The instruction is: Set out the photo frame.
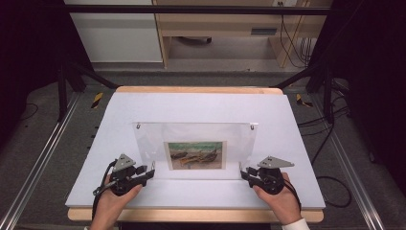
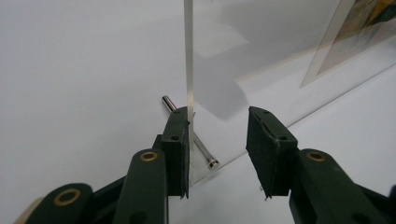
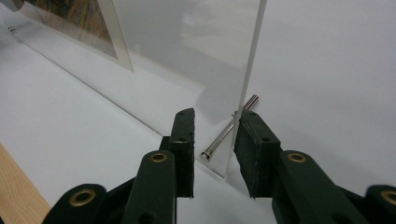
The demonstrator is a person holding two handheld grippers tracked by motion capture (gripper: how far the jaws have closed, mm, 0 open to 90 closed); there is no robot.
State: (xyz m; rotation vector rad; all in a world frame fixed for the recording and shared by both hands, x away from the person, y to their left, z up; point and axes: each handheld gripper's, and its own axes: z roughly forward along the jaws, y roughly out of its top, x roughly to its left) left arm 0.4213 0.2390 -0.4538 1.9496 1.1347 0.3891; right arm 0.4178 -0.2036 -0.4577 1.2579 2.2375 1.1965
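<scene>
The left gripper (image 2: 217, 140) has its jaws spread well apart at the near left corner of the frame (image 1: 191, 139), a clear acrylic sheet standing upright on the white board (image 1: 95, 158). In the left gripper view the sheet's thin edge (image 2: 188, 56) rises straight up between the jaws and lies against the inner face of one pad, while the other pad stands clear of it. A steel pin (image 2: 191, 135) runs through the sheet's bottom corner, just beyond that pad. The right gripper (image 3: 214, 140) is likewise open, at the near right corner; in the right gripper view the sheet's edge (image 3: 252, 56) comes down between the jaws close against one pad, whether touching I cannot tell, with the other pad apart from it, and a second pin (image 3: 229, 128) crosses the corner there. Neither gripper pinches anything. In the high view the left gripper (image 1: 152, 171) and right gripper (image 1: 242, 173) flank the frame's lower corners, each held in a hand. The frame sits in the middle of the board, its long axis running left to right across the table, its face towards the person. A picture (image 1: 195, 155) of beached boats is mounted in its lower middle. No writing or label can be read.
</scene>
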